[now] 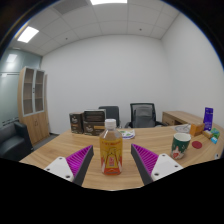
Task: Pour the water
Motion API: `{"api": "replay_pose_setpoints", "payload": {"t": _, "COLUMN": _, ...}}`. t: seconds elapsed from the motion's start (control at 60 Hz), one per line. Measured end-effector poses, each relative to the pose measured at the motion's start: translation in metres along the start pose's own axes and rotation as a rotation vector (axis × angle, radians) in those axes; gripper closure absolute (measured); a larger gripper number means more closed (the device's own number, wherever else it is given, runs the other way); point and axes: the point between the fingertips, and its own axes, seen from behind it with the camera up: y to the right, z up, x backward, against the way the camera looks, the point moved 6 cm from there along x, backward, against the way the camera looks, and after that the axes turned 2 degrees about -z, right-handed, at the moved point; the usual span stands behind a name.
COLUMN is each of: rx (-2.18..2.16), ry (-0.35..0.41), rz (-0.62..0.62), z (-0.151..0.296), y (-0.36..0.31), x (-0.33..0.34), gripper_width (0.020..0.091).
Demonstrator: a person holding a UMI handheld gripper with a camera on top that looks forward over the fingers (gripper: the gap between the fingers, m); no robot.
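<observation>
A clear bottle (111, 149) with a white cap and a yellow label, filled with amber liquid, stands upright on the wooden table (60, 150). It is between my gripper's (112, 163) two fingers, with a gap at each side. The purple pads (81, 157) face it from left and right and do not touch it. The gripper is open. To the right, beyond the right finger, stands a paper cup (180, 145) with a green pattern.
Small orange and red items (198, 131) lie near the cup, and a blue box (208, 117) stands at the far right. Office chairs (144, 114) and dark boxes (85, 122) are behind the table. A wooden cabinet (34, 102) stands at the left wall.
</observation>
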Motion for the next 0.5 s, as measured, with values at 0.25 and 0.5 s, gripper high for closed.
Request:
{"api": "replay_pose_setpoints", "payload": {"t": 0.25, "rx": 0.018, "ry": -0.015, "rz": -0.008, "z": -0.014, "y": -0.003, "x": -0.089, "gripper_width": 0.0266}}
{"api": "replay_pose_setpoints", "payload": {"t": 0.5, "rx": 0.085, "ry": 0.014, "rz": -0.052, "z": -0.026, "y": -0.002, "x": -0.101, "gripper_width": 0.0609}}
